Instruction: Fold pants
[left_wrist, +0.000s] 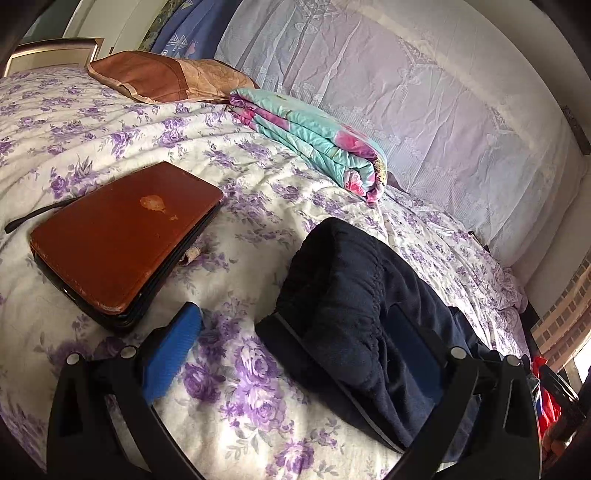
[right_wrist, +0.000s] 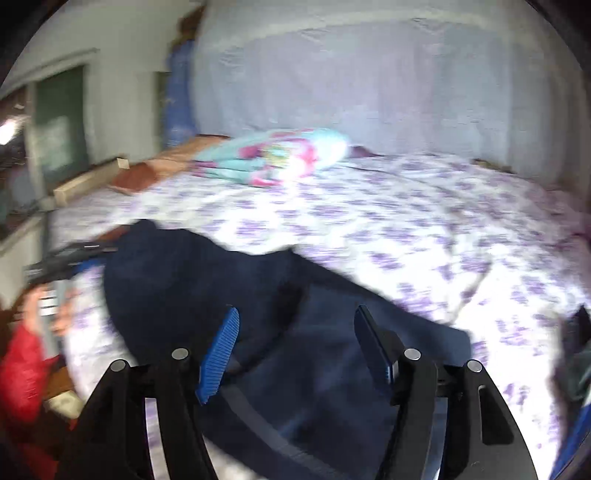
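On the bed: dark pants (left_wrist: 354, 295) lie bunched on the flowered sheet (left_wrist: 240, 369).
Left gripper (left_wrist: 295, 350): wide open, holding nothing; one finger lost against the cloth.
Right gripper (right_wrist: 295, 343): open above the pants, nothing between the pads.
Risk: the loose fold may fall open, since neither gripper holds it.
Nearby: brown case (left_wrist: 122, 236), well apart.

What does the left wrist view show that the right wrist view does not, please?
Only the left wrist view: a brown case lying on the bed, left of the pants, and the left claw open. Only the right wrist view: a hand in a red sleeve, and the right claw open above the pants. Both: navy pants, floral bedsheet, folded turquoise quilt.
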